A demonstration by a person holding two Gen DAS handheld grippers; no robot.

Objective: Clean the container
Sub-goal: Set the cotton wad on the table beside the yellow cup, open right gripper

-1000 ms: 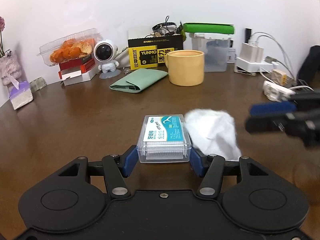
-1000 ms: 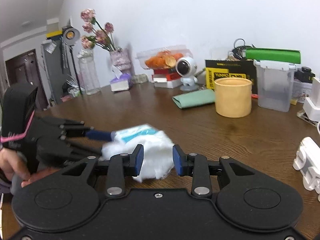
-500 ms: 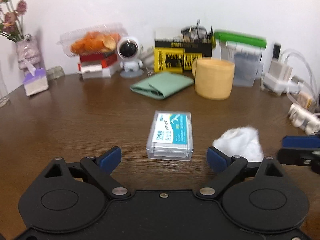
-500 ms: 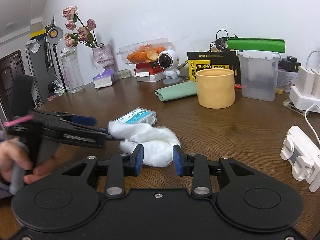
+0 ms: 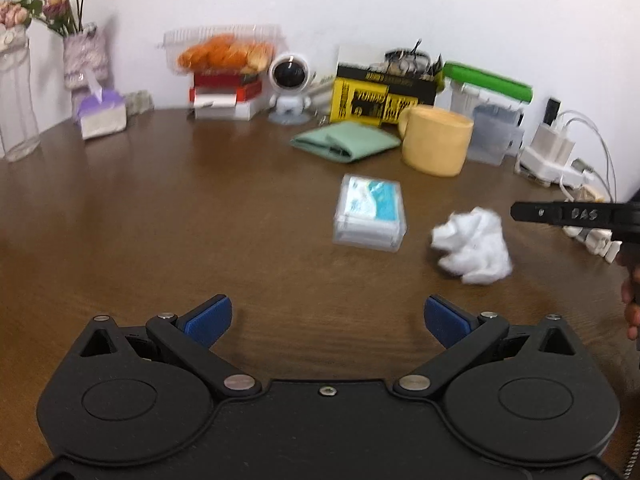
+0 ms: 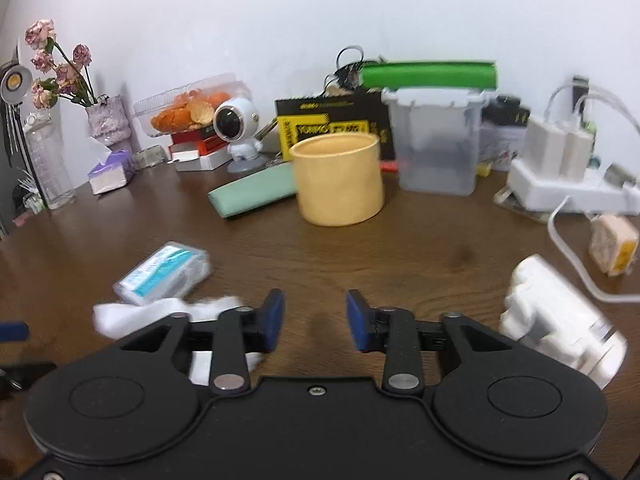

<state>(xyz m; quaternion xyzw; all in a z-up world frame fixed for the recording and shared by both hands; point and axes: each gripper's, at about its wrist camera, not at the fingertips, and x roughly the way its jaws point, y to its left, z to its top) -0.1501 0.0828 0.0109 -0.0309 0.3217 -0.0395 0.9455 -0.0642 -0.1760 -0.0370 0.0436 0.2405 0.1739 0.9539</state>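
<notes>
The left gripper has its jaws spread wide and still opening, and nothing is between them, only bare table. The container, a small clear box with a blue and white label, lies flat on the table ahead of this gripper, a little to the right of its middle line and well apart from the fingertips. A white wad of crumpled tissue or cotton lies on the table just to the right of the box, not touching it. Beyond the wad, at the right edge, a black finger of the other tool comes in.

The right gripper has its jaws at a medium gap and opening, and nothing is between them. In its view the container is ahead and to the left, and the wad lies just beside the left finger, partly hidden under the tool body. I cannot tell if it touches the finger. Straight ahead, farther away, stands a yellow cup, with a green pouch to its left.
</notes>
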